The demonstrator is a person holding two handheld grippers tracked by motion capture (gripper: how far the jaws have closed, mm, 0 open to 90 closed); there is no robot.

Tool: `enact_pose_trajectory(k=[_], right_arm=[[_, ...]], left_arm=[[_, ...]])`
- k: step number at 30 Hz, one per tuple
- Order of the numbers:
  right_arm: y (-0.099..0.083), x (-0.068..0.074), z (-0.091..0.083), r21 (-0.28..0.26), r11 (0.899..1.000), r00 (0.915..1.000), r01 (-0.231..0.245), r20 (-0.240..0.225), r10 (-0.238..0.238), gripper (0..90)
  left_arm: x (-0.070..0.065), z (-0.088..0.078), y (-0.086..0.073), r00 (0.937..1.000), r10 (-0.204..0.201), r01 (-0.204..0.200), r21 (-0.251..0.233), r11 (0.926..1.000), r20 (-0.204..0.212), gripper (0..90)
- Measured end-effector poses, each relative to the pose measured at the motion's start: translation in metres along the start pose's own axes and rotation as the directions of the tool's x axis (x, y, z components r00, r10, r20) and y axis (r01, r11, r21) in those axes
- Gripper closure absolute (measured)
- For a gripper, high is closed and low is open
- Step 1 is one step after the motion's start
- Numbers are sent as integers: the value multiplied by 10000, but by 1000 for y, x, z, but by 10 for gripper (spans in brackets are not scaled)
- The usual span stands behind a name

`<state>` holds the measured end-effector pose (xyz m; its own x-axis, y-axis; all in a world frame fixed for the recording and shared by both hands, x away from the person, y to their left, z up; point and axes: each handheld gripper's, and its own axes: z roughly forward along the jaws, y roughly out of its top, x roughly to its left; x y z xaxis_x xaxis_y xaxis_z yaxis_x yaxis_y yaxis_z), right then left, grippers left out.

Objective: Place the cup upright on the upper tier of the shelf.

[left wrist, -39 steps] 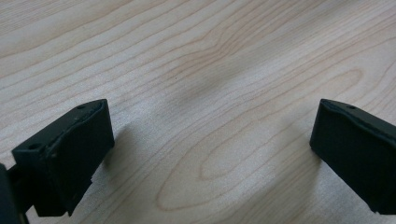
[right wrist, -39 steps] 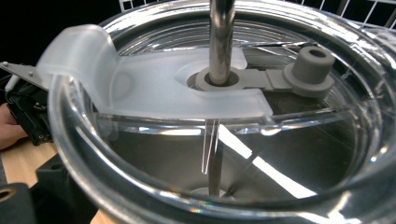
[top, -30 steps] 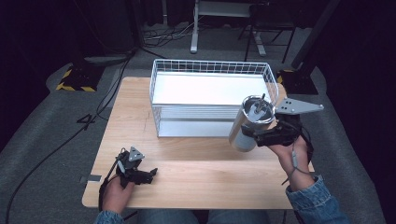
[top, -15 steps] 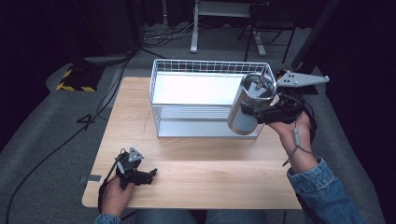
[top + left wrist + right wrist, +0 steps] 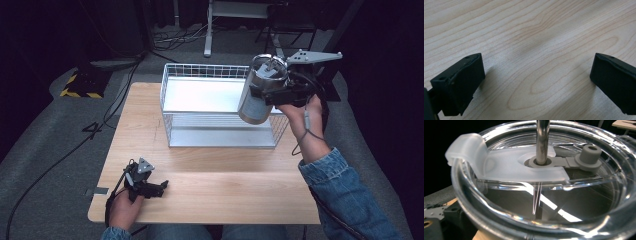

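Item: steel tumbler [image 5: 261, 95] w/ clear lid and straw, clamped in our right gripper [image 5: 280, 92], tilted above wire basket [image 5: 175, 120], presumably for dropping in; left gripper [image 5: 159, 188] idle on table [image 5: 225, 190], jaws apart, empty.

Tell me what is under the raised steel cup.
The wire basket, its right front corner. The cup, held by the right gripper, covers that corner's floor.

Denim sleeve [image 5: 350, 192], black fingers [image 5: 459, 82]
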<state>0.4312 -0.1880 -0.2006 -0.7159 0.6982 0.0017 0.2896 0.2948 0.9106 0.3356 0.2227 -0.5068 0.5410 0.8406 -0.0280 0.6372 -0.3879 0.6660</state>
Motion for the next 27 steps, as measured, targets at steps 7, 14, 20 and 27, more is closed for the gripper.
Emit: enact_pose_trajectory(k=[7, 14, 20, 27], right_arm=[[15, -8, 17, 24, 10000, 9997, -88, 242, 87, 35], [30, -12, 37, 177, 9998, 9979, -41, 646, 29, 35], [37, -17, 56, 299, 9991, 9962, -285, 831, 259, 35], [42, -17, 80, 565, 9984, 9945, 34, 1045, -93, 35]], left_arm=[[0, 0, 0, 10000, 2, -2, 0, 10000, 1, 1], [0, 0, 0, 10000, 3, -3, 20, 10000, 11, 1], [0, 0, 0, 10000, -16, 16, 31, 10000, 12, 1], [0, 0, 0, 10000, -19, 19, 56, 10000, 27, 1]])
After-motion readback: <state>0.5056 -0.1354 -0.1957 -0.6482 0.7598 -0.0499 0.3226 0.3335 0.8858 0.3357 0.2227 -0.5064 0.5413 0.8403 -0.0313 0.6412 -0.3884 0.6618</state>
